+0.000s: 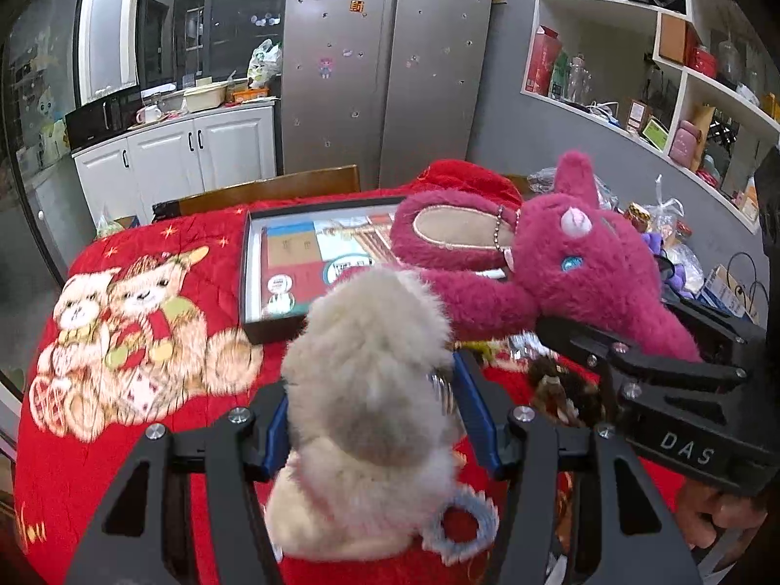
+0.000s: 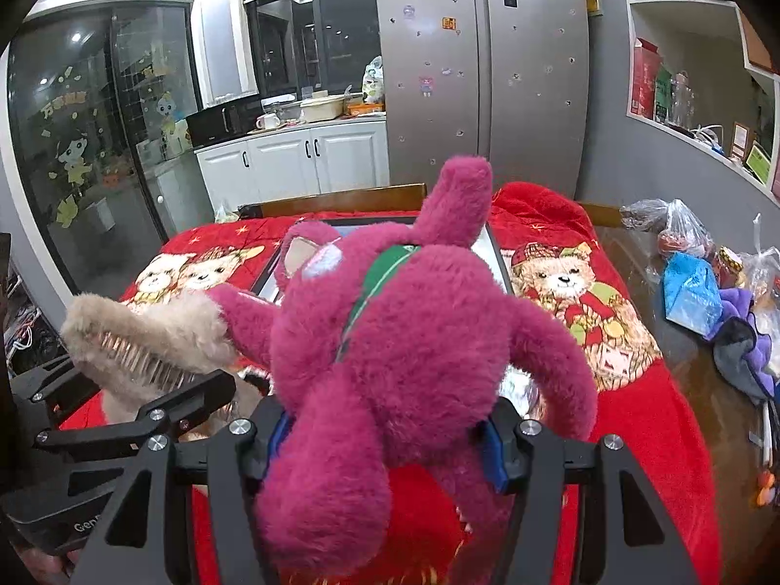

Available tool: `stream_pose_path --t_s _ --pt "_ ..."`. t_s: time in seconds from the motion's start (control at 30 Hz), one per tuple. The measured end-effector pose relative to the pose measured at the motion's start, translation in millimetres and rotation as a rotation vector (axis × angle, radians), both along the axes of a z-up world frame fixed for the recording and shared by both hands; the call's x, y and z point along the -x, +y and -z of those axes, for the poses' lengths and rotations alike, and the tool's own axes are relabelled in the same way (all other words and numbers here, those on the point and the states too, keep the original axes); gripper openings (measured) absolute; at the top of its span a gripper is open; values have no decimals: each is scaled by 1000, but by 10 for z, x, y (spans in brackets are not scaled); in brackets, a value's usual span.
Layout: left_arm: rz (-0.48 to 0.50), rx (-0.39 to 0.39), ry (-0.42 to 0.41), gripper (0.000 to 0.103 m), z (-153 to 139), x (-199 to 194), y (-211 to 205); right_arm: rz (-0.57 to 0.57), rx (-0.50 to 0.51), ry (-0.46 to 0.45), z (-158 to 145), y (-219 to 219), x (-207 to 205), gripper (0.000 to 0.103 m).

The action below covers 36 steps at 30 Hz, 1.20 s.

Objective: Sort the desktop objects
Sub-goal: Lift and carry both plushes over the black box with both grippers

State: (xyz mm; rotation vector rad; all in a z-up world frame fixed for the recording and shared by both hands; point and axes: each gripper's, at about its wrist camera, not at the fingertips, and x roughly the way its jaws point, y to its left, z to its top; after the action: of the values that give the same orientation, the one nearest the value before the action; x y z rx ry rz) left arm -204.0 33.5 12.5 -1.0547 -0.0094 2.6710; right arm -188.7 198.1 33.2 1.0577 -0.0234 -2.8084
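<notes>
My left gripper (image 1: 373,419) is shut on a beige fluffy plush item (image 1: 370,380) with a metal clip and a blue-grey ring, held above the red quilt (image 1: 146,463). It also shows in the right wrist view (image 2: 146,326) at the left. My right gripper (image 2: 385,434) is shut on a magenta plush bear (image 2: 399,341), held up over the table. The bear also shows in the left wrist view (image 1: 560,268), partly over a black-framed tray (image 1: 253,292) of cards.
Plastic bags, a blue pouch (image 2: 692,292) and purple cloth (image 2: 746,331) crowd the table's right side. A wooden chair back (image 2: 341,200) stands behind the table. Small wrappers (image 1: 526,346) lie on the quilt under the bear.
</notes>
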Motion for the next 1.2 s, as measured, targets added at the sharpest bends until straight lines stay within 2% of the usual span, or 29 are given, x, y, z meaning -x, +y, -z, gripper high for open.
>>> stream_pose_path --t_s 0.2,0.4,0.73,0.97,1.07,1.2 --pt "-6 26 7 59 -69 467 64 -1 -34 -13 -105 5 372 61" --pt "-17 47 -16 59 17 943 80 1 -49 -37 -76 11 812 61" --pt "-60 25 -125 59 535 1759 7 4 -60 -124 316 9 1536 61" --pt "-49 9 -145 59 768 2013 -74 8 -70 -186 632 4 1856 61" --pt "-47 -32 -151 59 843 2059 -112 7 -78 -198 709 9 1921 61" --pt "-57 0 -173 59 957 2189 -133 6 -76 -199 723 -11 1960 61"
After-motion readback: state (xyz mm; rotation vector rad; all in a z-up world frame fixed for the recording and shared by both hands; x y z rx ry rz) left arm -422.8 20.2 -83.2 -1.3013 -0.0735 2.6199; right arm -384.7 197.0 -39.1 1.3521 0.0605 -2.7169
